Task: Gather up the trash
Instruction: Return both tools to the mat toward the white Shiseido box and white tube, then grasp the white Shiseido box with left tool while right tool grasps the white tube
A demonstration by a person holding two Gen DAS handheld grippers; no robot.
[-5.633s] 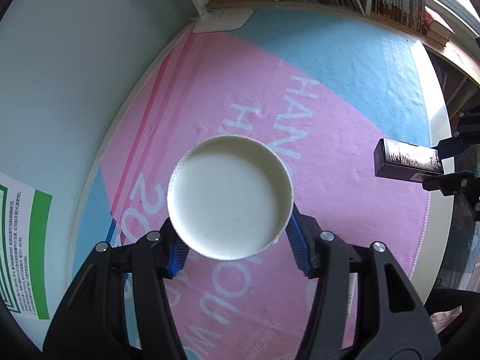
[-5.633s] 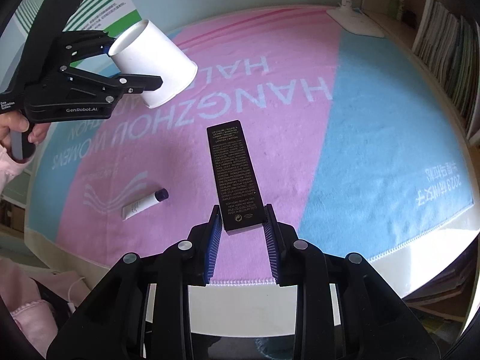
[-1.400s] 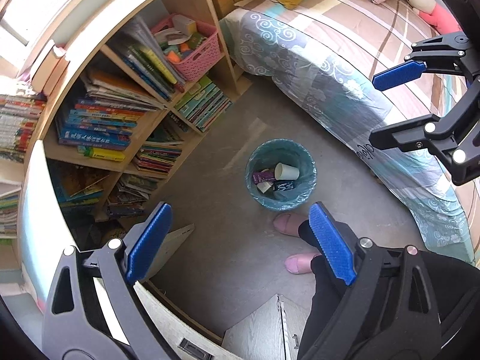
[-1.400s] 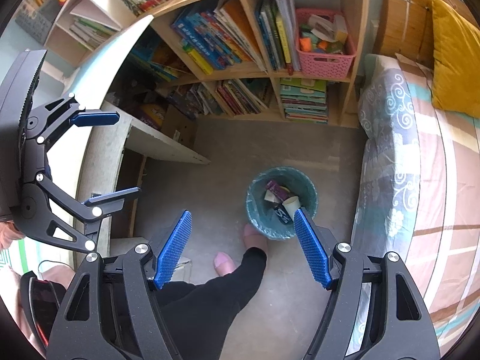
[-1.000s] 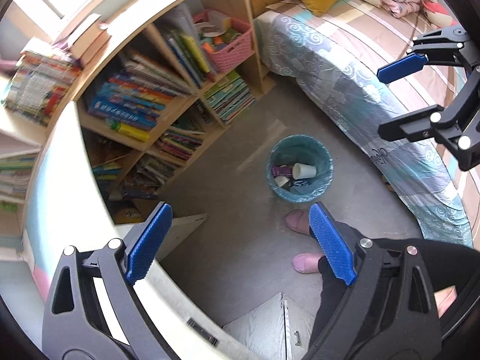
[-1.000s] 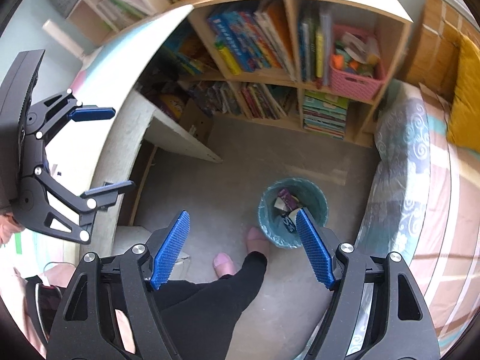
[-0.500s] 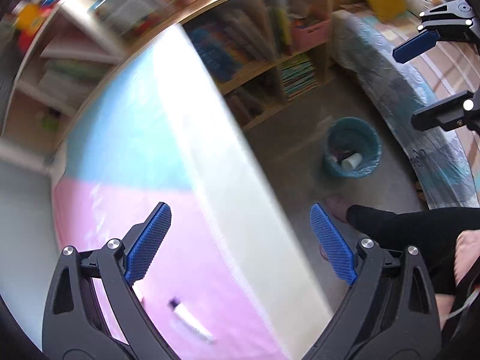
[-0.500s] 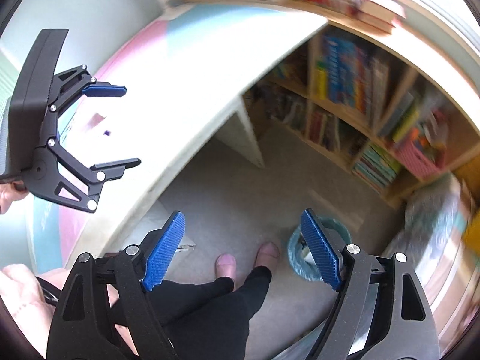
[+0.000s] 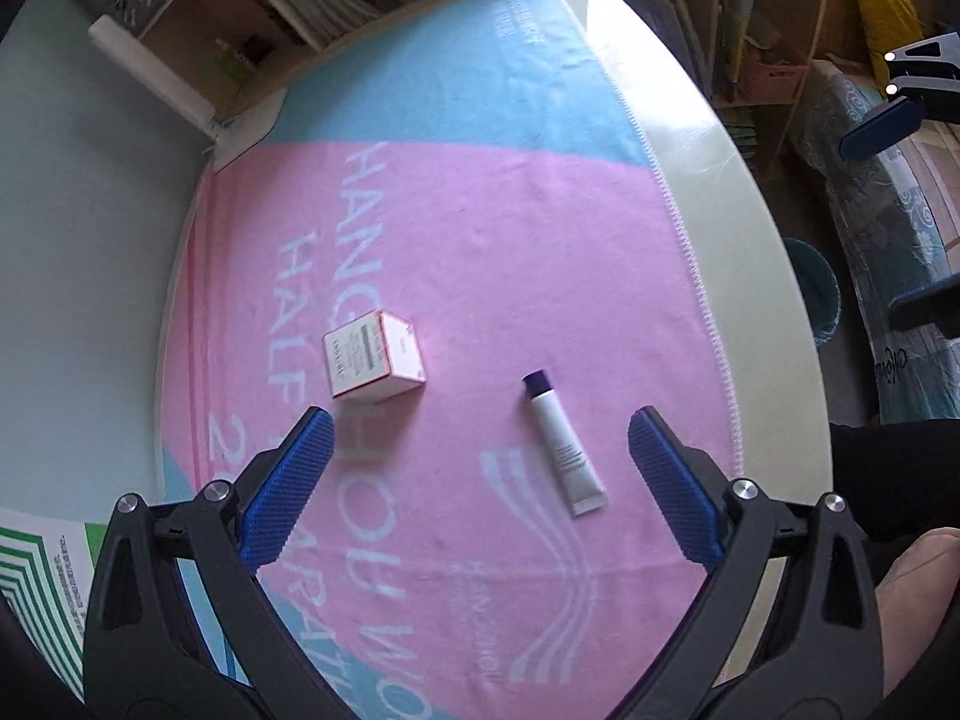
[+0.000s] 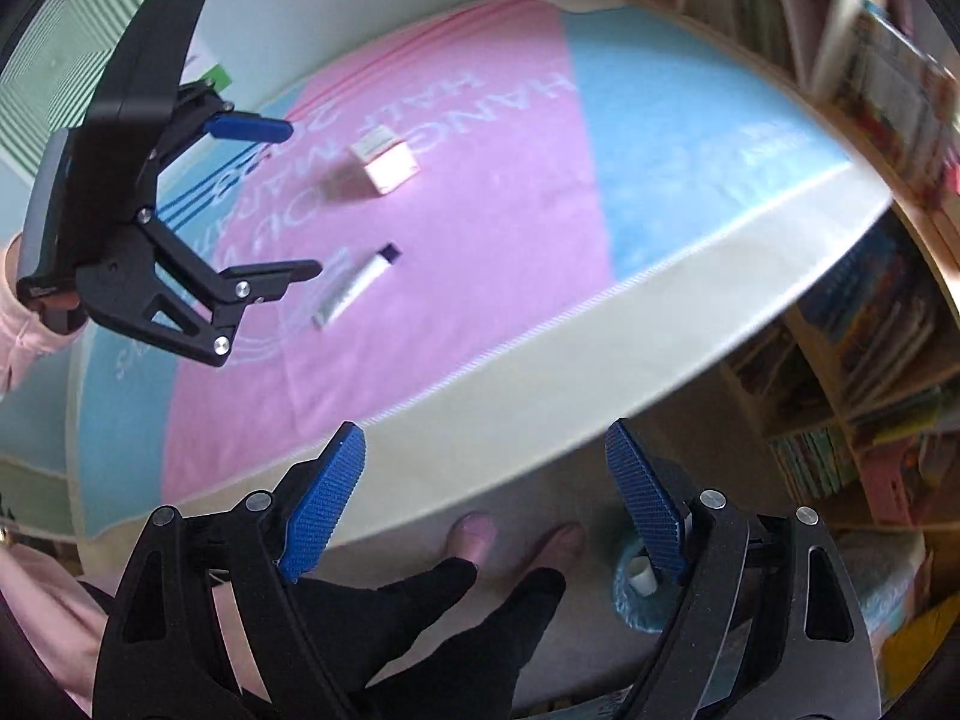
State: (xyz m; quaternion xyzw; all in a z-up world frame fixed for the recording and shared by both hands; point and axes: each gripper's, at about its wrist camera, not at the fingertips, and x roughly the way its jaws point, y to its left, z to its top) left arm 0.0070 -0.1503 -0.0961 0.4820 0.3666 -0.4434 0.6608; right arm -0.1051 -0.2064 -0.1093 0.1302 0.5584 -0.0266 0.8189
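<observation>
Your left gripper (image 9: 480,480) hangs over the table with its jaws opening wide and nothing between the blue pads (image 9: 287,486) — they close on nothing. Just ahead of it, at about one o'clock from the jaw gap, a small white tube (image 9: 563,447) with a dark purple cap lies flat on the pink part of the towel (image 9: 480,228), cap pointing away from you. At about eleven o'clock, just past the left pad, a small pink-and-white box (image 9: 373,363) sits on the towel, apart from the tube and touching neither it nor the gripper. Beyond both, the towel turns light blue toward twelve o'clock, and a bookshelf (image 9: 336,0) stands behind the table's far edge. At three o'clock, off the table's cream rim (image 9: 774,276), part of a teal trash bin (image 9: 822,309) shows on the floor. Your right gripper (image 10: 486,498) is out past the table's near edge, above the floor, and its jaws are opening too, with nothing held. Directly below it you can see your own dark trouser legs and pink slippers (image 10: 474,531), and at four o'clock the bin with a white cup (image 10: 639,576) inside, partly hidden by the right pad. In that view the tube lies at eleven o'clock beside your left gripper, and the box lies farther off at twelve.
</observation>
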